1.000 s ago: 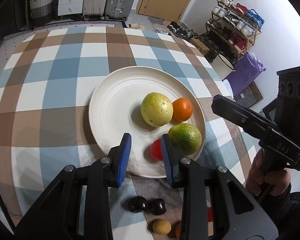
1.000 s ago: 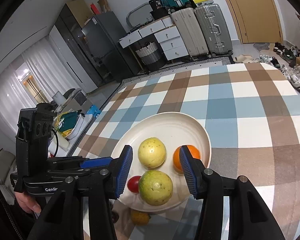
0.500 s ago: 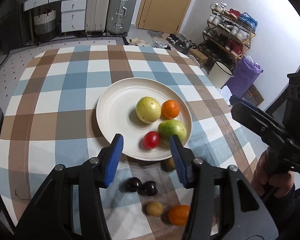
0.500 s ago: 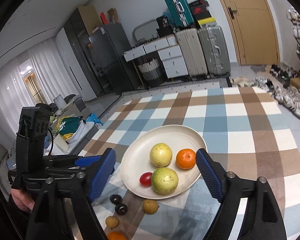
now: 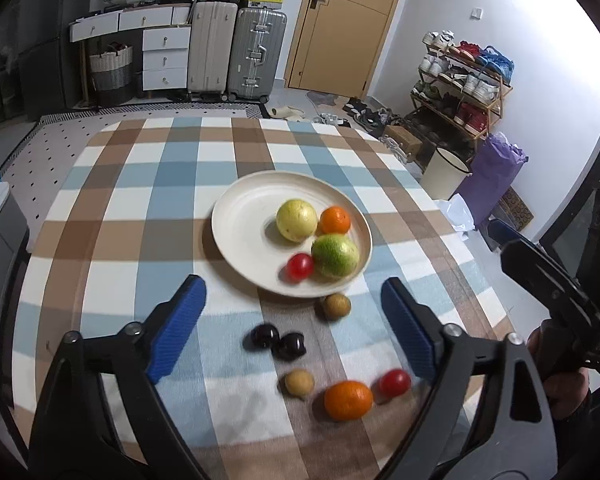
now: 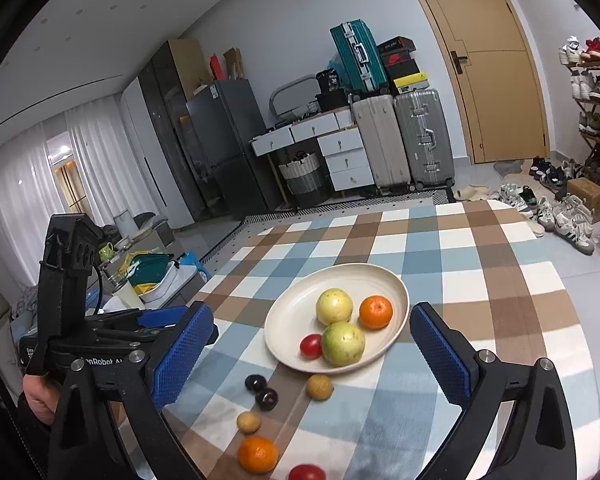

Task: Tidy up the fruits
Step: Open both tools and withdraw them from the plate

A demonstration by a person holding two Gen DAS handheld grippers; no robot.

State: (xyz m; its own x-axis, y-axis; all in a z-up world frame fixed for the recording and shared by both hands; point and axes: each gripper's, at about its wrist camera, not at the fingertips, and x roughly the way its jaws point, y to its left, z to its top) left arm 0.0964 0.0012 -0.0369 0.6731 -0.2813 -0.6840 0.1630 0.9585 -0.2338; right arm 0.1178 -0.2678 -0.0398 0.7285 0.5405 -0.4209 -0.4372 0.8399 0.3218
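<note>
A cream plate on the checked cloth holds a yellow guava, an orange, a green guava and a red tomato. On the cloth nearer me lie a brown longan, two dark cherries, a second longan, another orange and a second tomato. My left gripper hangs back from the plate above the loose fruits, its jaws opening with nothing between them. My right gripper is also opening and holds nothing; the plate shows between its fingers.
The checked table ends at the right, where a white bucket, a purple bag and a shoe rack stand on the floor. Suitcases and drawers line the far wall. A low side table with clutter stands at the table's left.
Both grippers have drawn back and up from the plate and their jaws have spread wide. The tomato and the green guava stay on the plate. More loose fruits have come into view.
</note>
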